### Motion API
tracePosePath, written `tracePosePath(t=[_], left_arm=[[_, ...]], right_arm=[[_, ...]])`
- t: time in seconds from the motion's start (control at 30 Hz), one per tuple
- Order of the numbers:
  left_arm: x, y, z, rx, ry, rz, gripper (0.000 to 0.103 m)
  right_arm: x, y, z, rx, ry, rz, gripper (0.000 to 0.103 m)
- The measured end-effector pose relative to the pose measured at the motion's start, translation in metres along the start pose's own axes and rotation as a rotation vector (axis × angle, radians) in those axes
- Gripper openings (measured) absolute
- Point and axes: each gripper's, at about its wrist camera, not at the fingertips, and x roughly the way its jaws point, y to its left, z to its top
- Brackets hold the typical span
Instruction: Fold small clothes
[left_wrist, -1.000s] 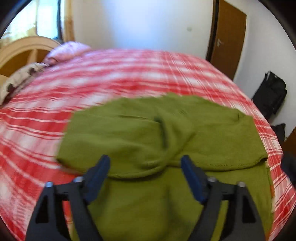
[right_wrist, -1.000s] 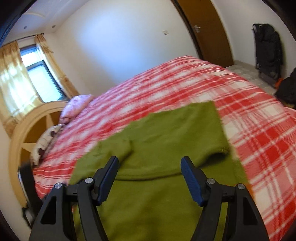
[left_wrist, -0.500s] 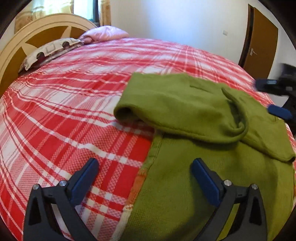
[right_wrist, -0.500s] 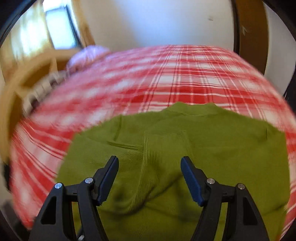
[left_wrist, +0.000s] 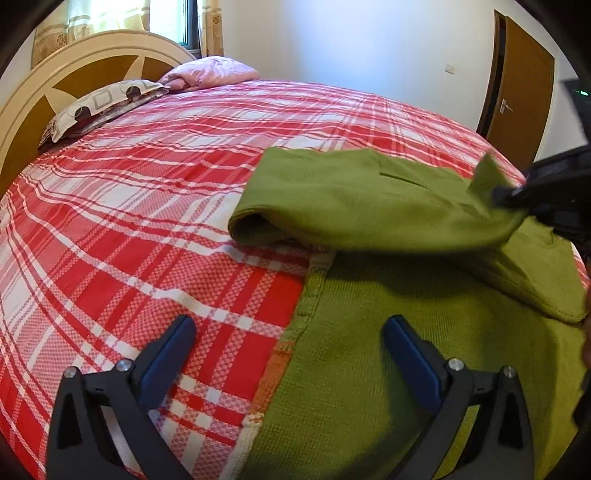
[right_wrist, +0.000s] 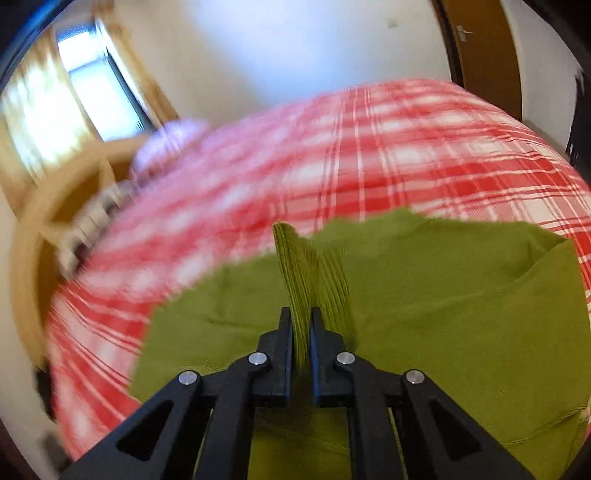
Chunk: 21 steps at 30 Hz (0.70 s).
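Note:
A green knit sweater (left_wrist: 388, 350) lies on the bed, with a sleeve (left_wrist: 351, 206) folded across its body. My left gripper (left_wrist: 291, 354) is open and empty, low over the sweater's left side edge. My right gripper (right_wrist: 301, 332) is shut on the ribbed cuff (right_wrist: 306, 269) of the sleeve and lifts it off the sweater (right_wrist: 461, 314). The right gripper also shows in the left wrist view (left_wrist: 517, 192), at the right, pinching the cuff.
The bed has a red and white plaid cover (left_wrist: 147, 192). A wooden headboard (left_wrist: 74, 74) and pillows (left_wrist: 107, 99) are at the far left. A brown door (left_wrist: 517, 96) stands at the back right.
My right gripper has closed on the sleeve cuff and raised it. The left gripper has dropped a little lower toward the sweater's left edge and stays open.

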Motion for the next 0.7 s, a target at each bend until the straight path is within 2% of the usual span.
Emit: tracePosePath(t=[0.13,0.2,0.3,0.4,0.43,0.47,0.53,0.6,0.7], left_arm=[[0.001,0.001,0.0,0.001,0.001,0.002,0.103],[0.001,0.0,0.0,-0.001,0.001,0.002,0.103],[0.001,0.0,0.0,0.001,0.001,0.009,0.103],[0.001,0.001,0.0,0.001,0.002,0.01,0.103],[0.001,0.001,0.0,0.002,0.002,0.011,0.103],[0.001,0.001,0.0,0.002,0.003,0.01,0.103],[0.001,0.001,0.0,0.001,0.003,0.009,0.103],[0.001,0.0,0.0,0.001,0.002,0.01,0.103],[0.001,0.0,0.0,0.002,0.002,0.013,0.103]], right_arm=[[-0.05,-0.036,-0.007,0.075,-0.136,0.027,0.007],[-0.065,-0.057,-0.021,0.086,-0.156,-0.011,0.007],[-0.074,-0.098,-0.051,0.127,-0.118,-0.086,0.008],[-0.074,-0.137,-0.077,0.233,-0.017,-0.043,0.011],[-0.077,-0.145,-0.084,0.249,0.007,-0.025,0.029],[-0.082,-0.149,-0.088,0.256,0.009,-0.019,0.061],[-0.104,-0.155,-0.094,0.275,-0.047,0.045,0.079],[-0.126,-0.16,-0.093,0.295,-0.08,0.039,0.079],[-0.153,-0.157,-0.082,0.243,-0.144,-0.095,0.079]])
